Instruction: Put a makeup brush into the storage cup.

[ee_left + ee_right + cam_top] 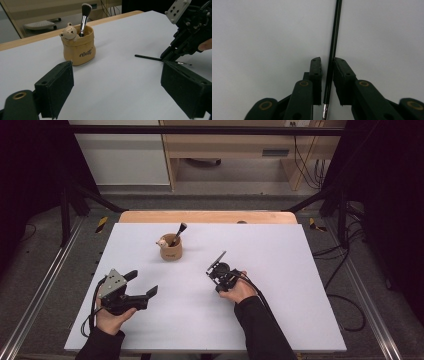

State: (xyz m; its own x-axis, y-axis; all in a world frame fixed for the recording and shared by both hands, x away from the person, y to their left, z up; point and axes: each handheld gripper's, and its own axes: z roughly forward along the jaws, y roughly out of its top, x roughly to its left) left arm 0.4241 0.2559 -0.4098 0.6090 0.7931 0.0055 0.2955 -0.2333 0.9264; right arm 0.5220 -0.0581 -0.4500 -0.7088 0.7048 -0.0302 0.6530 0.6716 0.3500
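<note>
A thin black brush [335, 30] lies flat on the white table [280, 285]. My right gripper [327, 60] points down over it with the handle between its jaws; they are nearly closed, and a sliver of gap shows beside the left pad [316, 72]. From the left gripper view the brush [150, 57] runs under the right gripper [168, 55]. A tan bear-faced cup [170, 251] stands mid-table with a fluffy makeup brush [179, 232] upright in it. My left gripper [144, 282] rests at the front left, open wide and empty, facing the cup [78, 47].
The white sheet covers a wooden table whose far edge [207, 216] shows bare. Metal frame rails [40, 285] run along both sides, with cables on the floor at the right [345, 285]. A wooden shelf unit [225, 150] stands beyond the table.
</note>
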